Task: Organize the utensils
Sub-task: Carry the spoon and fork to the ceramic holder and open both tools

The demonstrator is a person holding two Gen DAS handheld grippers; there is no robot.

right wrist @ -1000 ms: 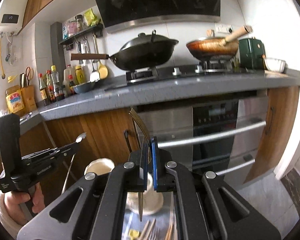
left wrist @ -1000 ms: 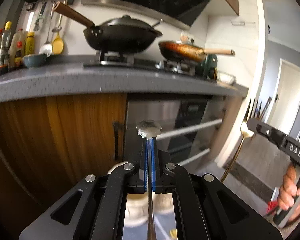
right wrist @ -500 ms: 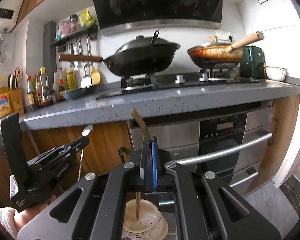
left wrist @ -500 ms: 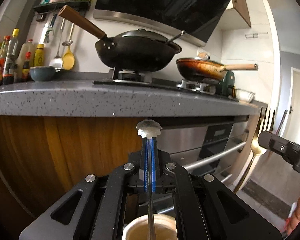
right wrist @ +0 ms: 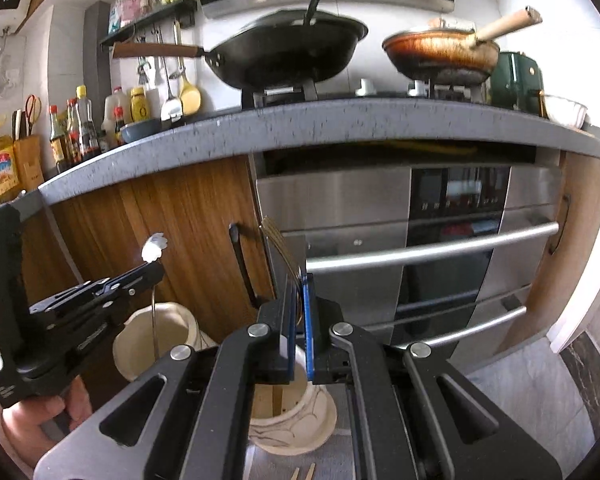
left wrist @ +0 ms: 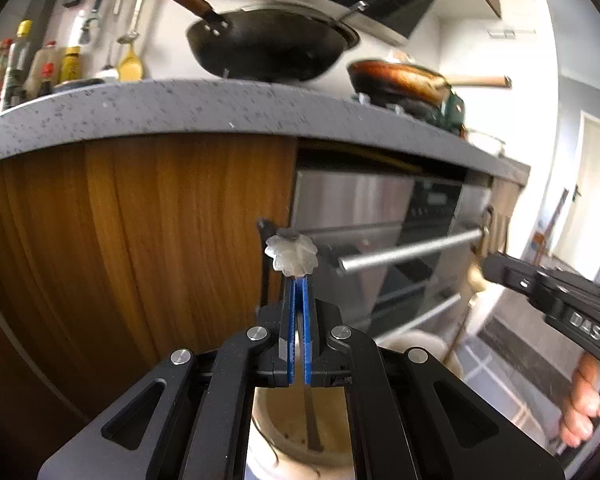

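the left gripper point(left wrist: 299, 320) is clenched on a silver utensil with a scalloped, flower-shaped head point(left wrist: 291, 254); the head stands just above the blue pads and the thin stem drops between them into a cream ceramic holder point(left wrist: 300, 428) directly below. most of that holder is hidden by the gripper's black body, and whether the stem's tip touches the bottom is hard to make out. the right gripper point(right wrist: 299, 320) is clenched on a gold fork point(right wrist: 280, 246), tines up and leaning left, its handle hanging into a second cream holder point(right wrist: 296, 420) with a flared base; the pads hide the fork's neck. in the right wrist view the left gripper point(right wrist: 140, 276) sits to the left over its own holder point(right wrist: 156, 336), a hand point(right wrist: 40, 420) partly cut off at the frame's lower corner. in the left wrist view the right gripper point(left wrist: 556, 300) comes in from the right edge, blurred, with fingers point(left wrist: 584, 396) on its handle. two pale wooden tips point(right wrist: 304, 472) are cut off at the bottom edge. behind the holders stand wooden cabinet doors point(right wrist: 180, 232) and a steel oven front point(right wrist: 400, 220) with bar handles, close to both holders. above, the grey counter point(right wrist: 340, 124) overhangs, carrying a black wok point(right wrist: 284, 52), a copper pan point(right wrist: 440, 56) and bottles point(right wrist: 76, 128). open floor point(right wrist: 540, 400) lies to the right
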